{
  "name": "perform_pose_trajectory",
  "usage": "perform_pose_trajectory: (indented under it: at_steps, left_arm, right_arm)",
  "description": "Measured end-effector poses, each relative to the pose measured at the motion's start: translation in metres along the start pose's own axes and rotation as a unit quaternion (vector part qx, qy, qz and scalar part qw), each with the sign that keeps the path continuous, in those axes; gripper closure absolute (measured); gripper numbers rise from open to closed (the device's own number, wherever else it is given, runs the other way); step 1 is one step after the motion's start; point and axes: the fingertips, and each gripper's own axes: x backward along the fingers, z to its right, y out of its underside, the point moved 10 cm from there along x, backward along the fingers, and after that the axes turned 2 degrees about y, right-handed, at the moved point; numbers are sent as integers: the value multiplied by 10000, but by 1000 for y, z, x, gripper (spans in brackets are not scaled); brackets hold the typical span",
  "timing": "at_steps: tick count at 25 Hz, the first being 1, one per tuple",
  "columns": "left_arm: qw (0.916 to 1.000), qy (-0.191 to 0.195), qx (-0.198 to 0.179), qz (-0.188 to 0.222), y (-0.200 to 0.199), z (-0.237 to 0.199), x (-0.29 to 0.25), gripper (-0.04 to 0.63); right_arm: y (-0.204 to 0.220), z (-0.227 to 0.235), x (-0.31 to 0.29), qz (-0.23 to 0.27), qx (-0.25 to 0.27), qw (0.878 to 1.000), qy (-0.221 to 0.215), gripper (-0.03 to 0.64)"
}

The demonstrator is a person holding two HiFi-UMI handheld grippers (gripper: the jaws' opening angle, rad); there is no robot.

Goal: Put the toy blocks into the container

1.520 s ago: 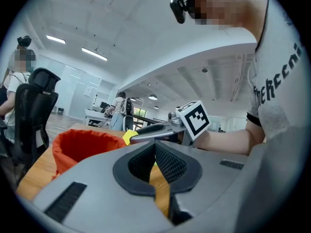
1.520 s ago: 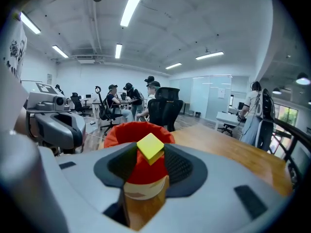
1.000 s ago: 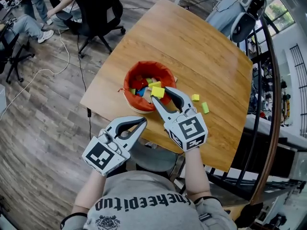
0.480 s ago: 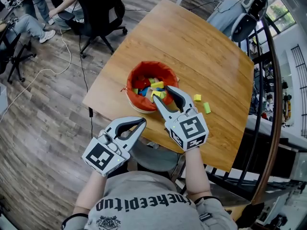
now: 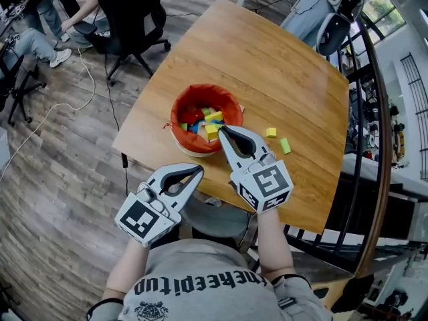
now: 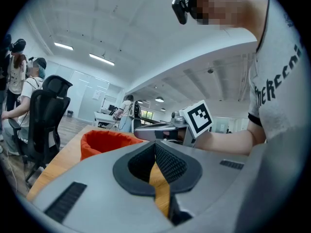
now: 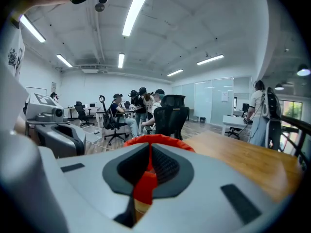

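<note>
A red fabric container (image 5: 179, 110) stands near the wooden table's (image 5: 267, 65) near edge, with several coloured blocks inside, a yellow one (image 5: 212, 131) among them. My right gripper (image 5: 223, 132) sits at the container's near-right rim. Its jaws have just been closing and now stand shut, with nothing between them. In the right gripper view the container (image 7: 160, 139) shows just past the right gripper (image 7: 148, 147). A small yellow block (image 5: 271, 132) and a green block (image 5: 285, 146) lie on the table to its right. My left gripper (image 5: 200, 170) is shut and empty at the table's near edge.
A black office chair (image 5: 134, 12) and seated people are at the far left on the wood floor. A dark railing (image 5: 374, 112) runs along the table's right side. In the left gripper view the container (image 6: 104, 142) and the right gripper's marker cube (image 6: 198, 118) show ahead.
The right gripper held a yellow block over the container, let it fall in, then drew back slightly and shut. The left gripper has not moved.
</note>
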Motion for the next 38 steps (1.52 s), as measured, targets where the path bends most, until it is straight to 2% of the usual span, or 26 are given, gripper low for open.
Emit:
perform_pose_trajectory:
  at_steps: [2, 8, 17, 28, 34, 38]
  left_arm:
    - [10000, 72, 1, -17, 0, 1, -2, 580]
    - [9993, 373, -54, -57, -1, 7, -11, 580]
    - [9955, 917, -159, -175, -2, 20, -29, 580]
    - [9860, 1615, -313, -262, -3, 40, -55, 580]
    - [9782, 2015, -377, -318, -4, 52, -67, 580]
    - [9753, 2150, -420, -288, -5, 59, -74, 580]
  right_arm:
    - [-1, -2, 6, 125, -93, 9999, -35, 604]
    - [4, -8, 24, 237, -198, 9995, -32, 606]
    - [8, -16, 63, 417, -395, 9979, 305, 606]
    - [18, -25, 111, 572, -611, 9928, 853, 606]
    - [24, -35, 136, 608, -700, 9884, 1202, 606]
    - [26, -39, 149, 668, -719, 9863, 1328, 606]
